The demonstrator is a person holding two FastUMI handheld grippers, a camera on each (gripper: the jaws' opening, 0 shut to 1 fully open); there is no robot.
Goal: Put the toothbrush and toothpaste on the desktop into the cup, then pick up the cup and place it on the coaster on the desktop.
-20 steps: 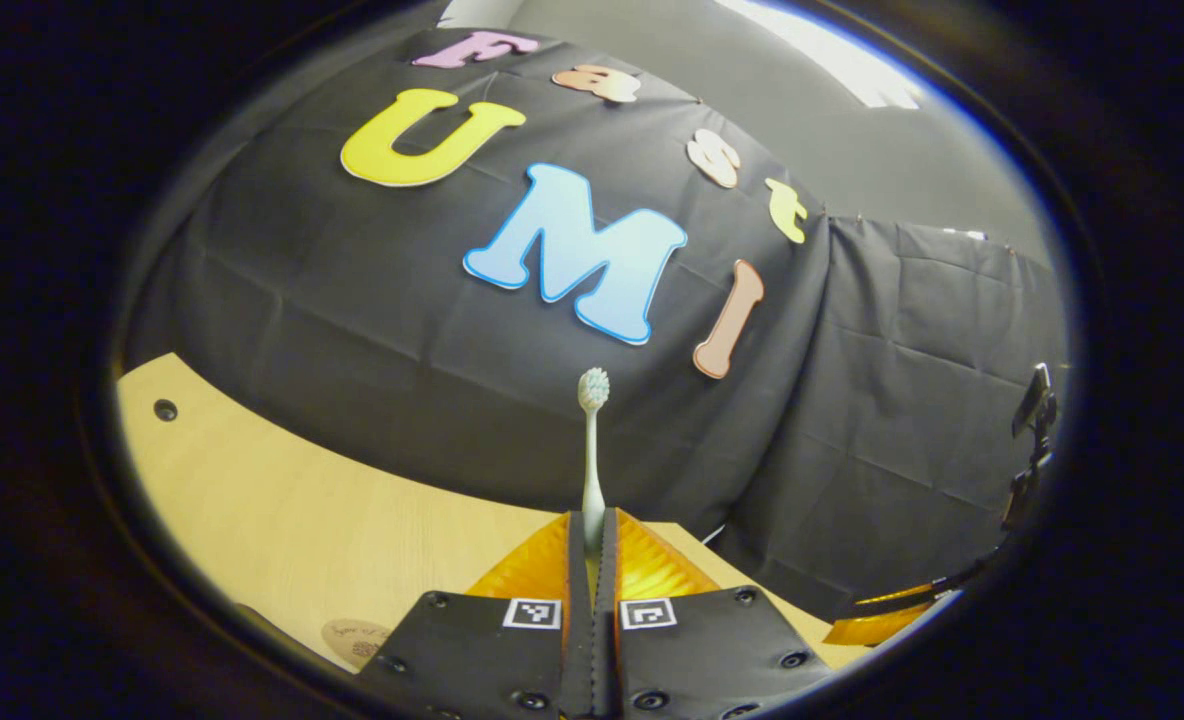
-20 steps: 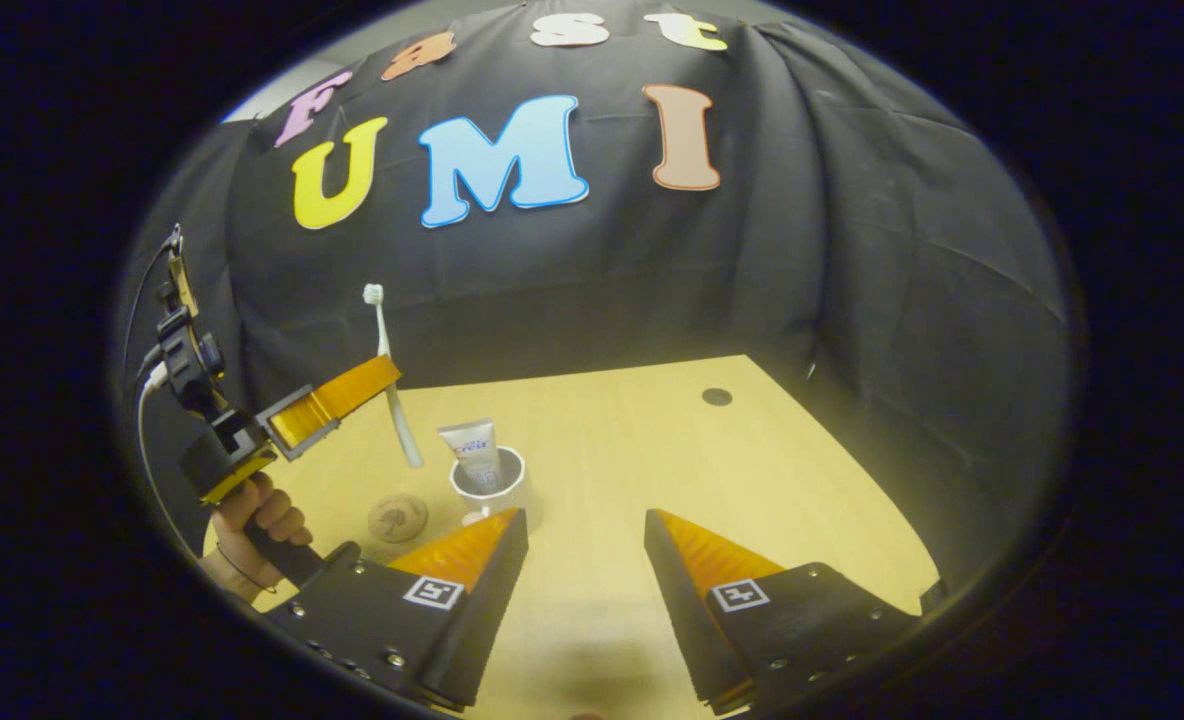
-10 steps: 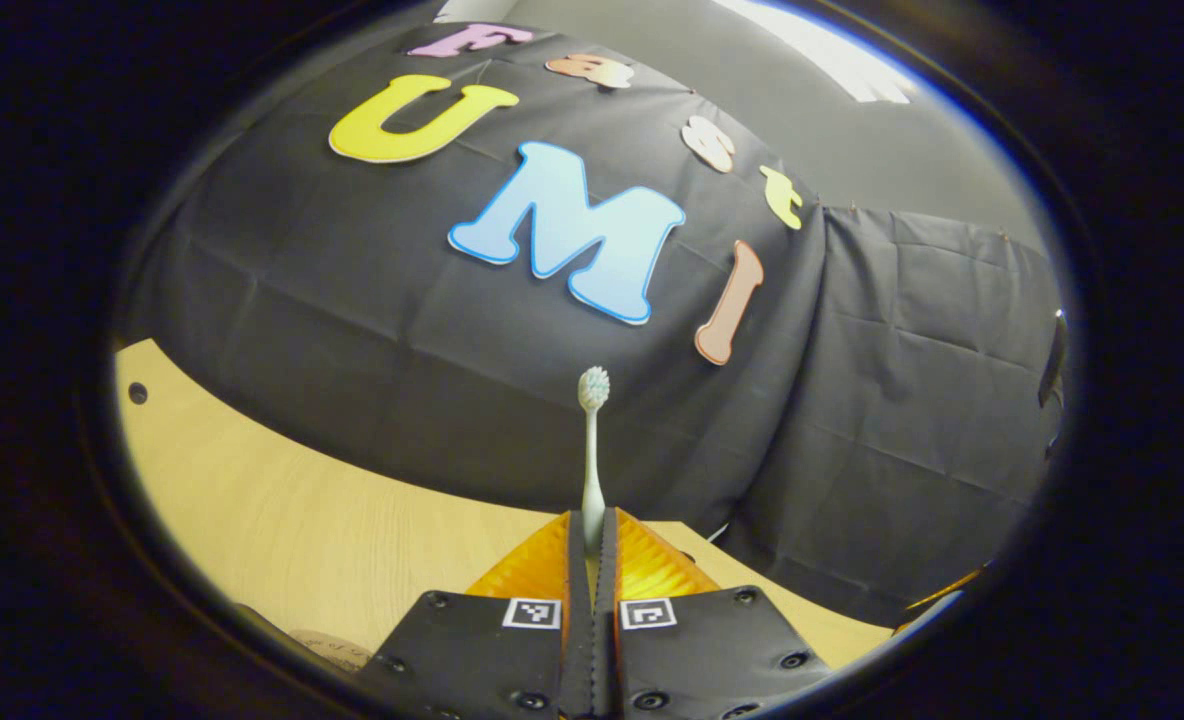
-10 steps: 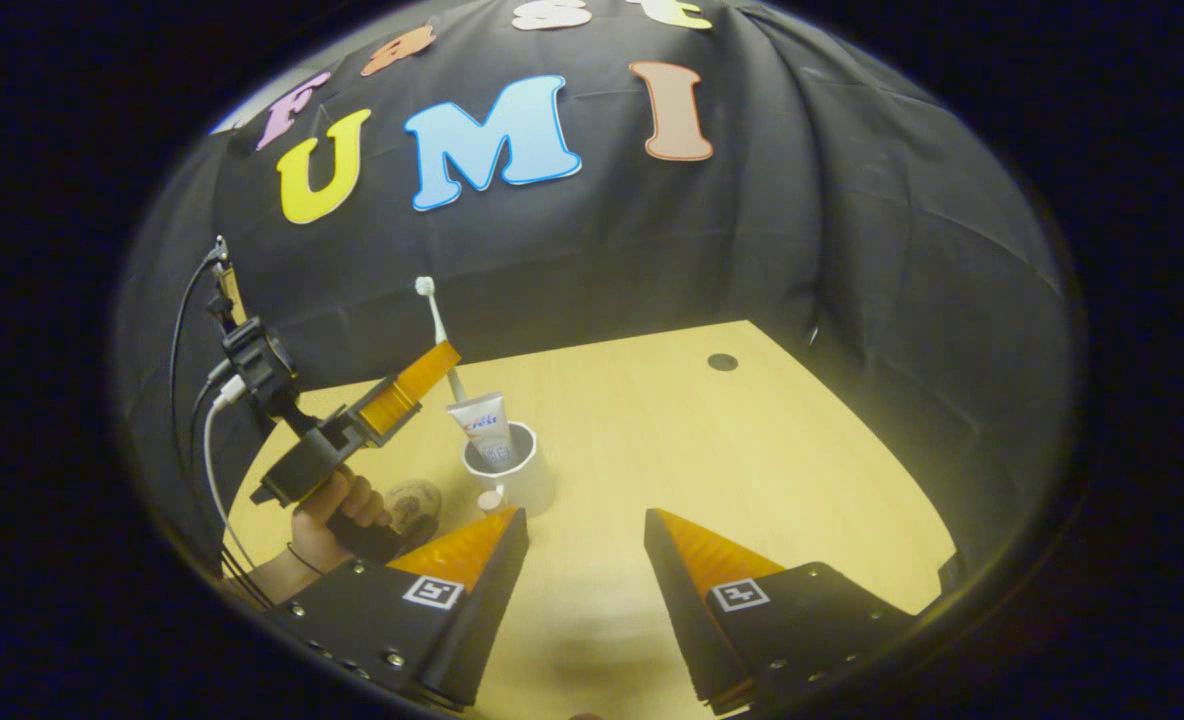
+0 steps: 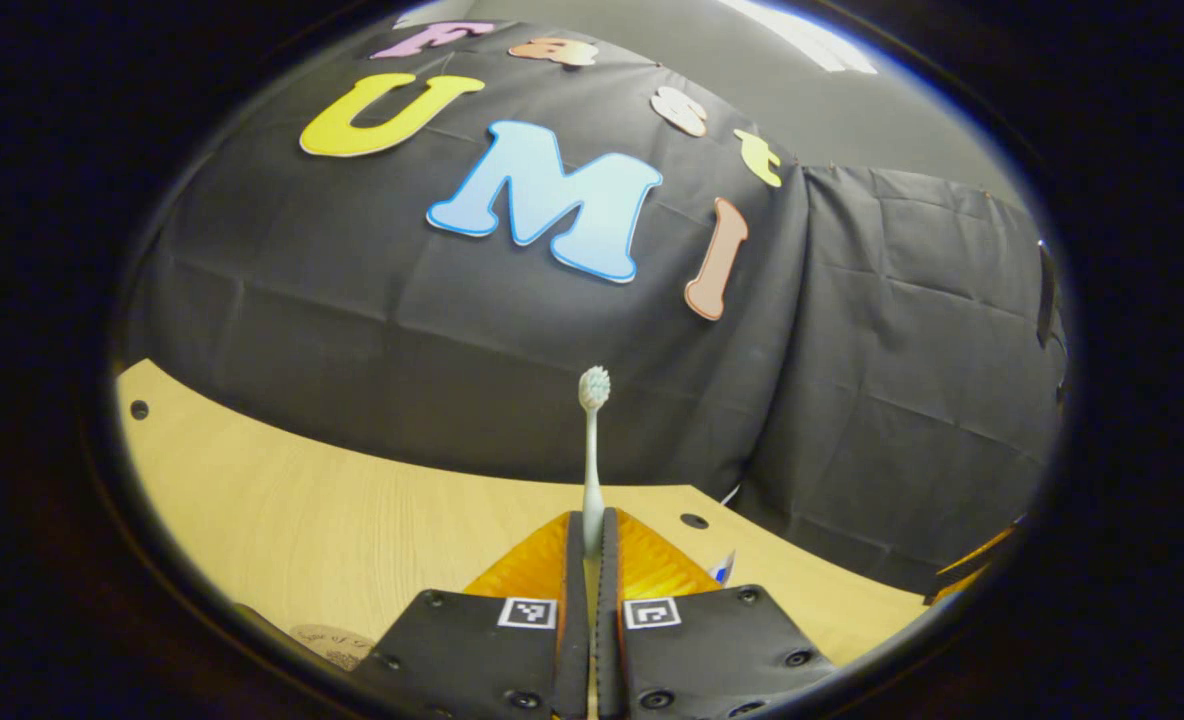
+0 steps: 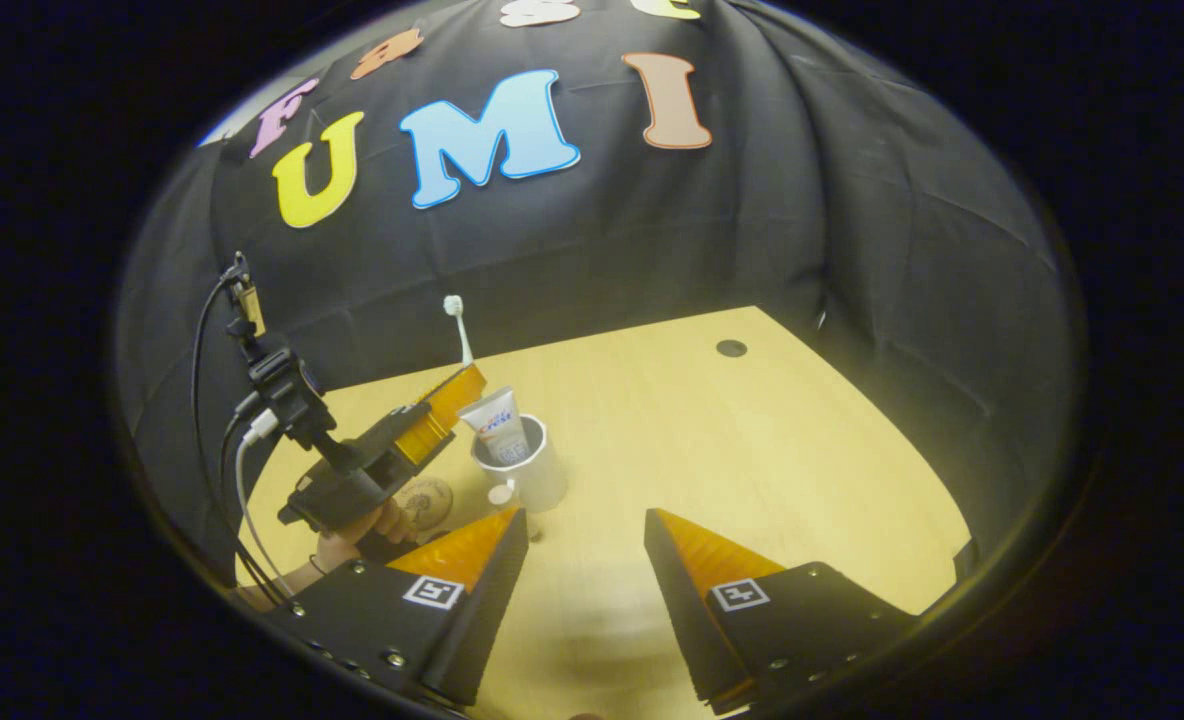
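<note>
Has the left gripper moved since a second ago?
Yes. In the right gripper view the left gripper, shut on the toothbrush, has come toward the cup.

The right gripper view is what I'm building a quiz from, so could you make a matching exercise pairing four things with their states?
Things:
1. toothbrush
2. toothpaste
3. cup
4. right claw

States:
A. open, holding nothing
B. standing on the desktop, beside the coaster
C. clamped upright in the left claw
D. standing inside the cup

Pairs: 1-C, 2-D, 3-B, 4-A
</note>
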